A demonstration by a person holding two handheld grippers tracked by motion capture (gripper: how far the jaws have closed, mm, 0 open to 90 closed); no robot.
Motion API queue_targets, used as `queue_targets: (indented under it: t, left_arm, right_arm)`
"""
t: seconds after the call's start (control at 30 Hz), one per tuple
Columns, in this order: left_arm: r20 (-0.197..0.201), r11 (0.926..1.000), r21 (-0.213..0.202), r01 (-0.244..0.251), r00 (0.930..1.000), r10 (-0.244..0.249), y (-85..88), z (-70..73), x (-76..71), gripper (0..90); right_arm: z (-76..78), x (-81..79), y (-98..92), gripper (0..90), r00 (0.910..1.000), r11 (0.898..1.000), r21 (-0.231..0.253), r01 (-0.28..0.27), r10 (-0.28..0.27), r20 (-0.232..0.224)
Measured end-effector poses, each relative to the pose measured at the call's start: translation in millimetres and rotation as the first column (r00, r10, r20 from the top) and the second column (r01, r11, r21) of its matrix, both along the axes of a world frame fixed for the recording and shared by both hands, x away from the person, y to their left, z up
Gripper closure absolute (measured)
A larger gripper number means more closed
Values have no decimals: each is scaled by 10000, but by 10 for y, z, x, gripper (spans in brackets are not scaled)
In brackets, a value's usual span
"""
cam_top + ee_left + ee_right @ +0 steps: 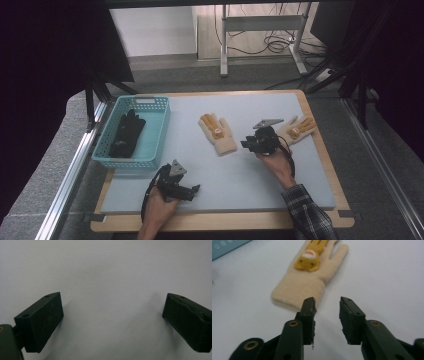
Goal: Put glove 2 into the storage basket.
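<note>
Item: cream knit glove point(304, 281) with an orange animal face, lying flat at the centre of the desk point(300, 195), cuff toward the person; its twin glove point(296, 128) lies at 3 o'clock from it, just past the right tongs point(248, 144). Right tongs: released, nothing between the jaws, a narrow gap showing; in the right gripper view the jaws point at the cuff from just short of it, not touching. Judged step: taking the centre glove by its cuff. To do it well, lower the jaw tips to the desk surface, straddle the cuff edge at its thickest fold, and clench on both layers so the glove lifts whole. Left tongs point(194, 189): released, jaws wide apart over bare desk at 7 o'clock, idle. Teal basket point(155, 107) at 9 o'clock holds a black glove point(126, 134). Room: open desk lies between glove and basket; the basket's near wall is the one edge to clear.
</note>
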State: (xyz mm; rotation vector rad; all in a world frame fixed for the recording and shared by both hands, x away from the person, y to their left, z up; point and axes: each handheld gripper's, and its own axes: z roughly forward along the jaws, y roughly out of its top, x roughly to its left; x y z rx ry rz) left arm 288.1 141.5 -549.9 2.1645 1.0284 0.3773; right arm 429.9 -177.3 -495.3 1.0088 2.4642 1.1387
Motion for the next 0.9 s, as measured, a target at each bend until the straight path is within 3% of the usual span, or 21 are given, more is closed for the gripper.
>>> queue_targets:
  t: [0.17,0.33,0.53,0.57,0.7,0.77,0.83,0.9]
  left_arm:
    - [8,10000,-9,-8,10000,8,0,0,-1,36]
    - [10,10000,9,0,10000,0,1,0,-1,36]
    - [14,10000,-17,-6,10000,6,0,-1,-1,36]
    - [12,10000,15,14,10000,-14,2,0,-1,36]
    - [21,10000,-23,-3,10000,3,-1,-1,-2,36]
    - [35,10000,-28,-10,10000,10,-1,-2,-2,36]
    - [34,10000,-27,-8,10000,8,-1,-2,-2,36]
    - [36,10000,-27,-9,10000,9,-1,-2,-2,36]
  right_arm:
    - [-26,198,215,746,9999,10000,55,-64,64,-111]
    - [-57,307,358,753,10000,9999,-92,-98,99,16]
    - [-114,483,479,661,9995,9995,-136,294,-292,135]
    - [-145,525,516,619,9994,9993,-131,343,-342,98]
    - [-262,584,585,606,9988,9986,-290,450,-456,-175]
    - [-326,587,605,697,9980,9992,-220,346,-357,-516]
    - [-344,562,608,810,9982,9996,69,265,-261,-535]
    - [-322,535,622,840,9985,9995,-56,301,-303,-455]
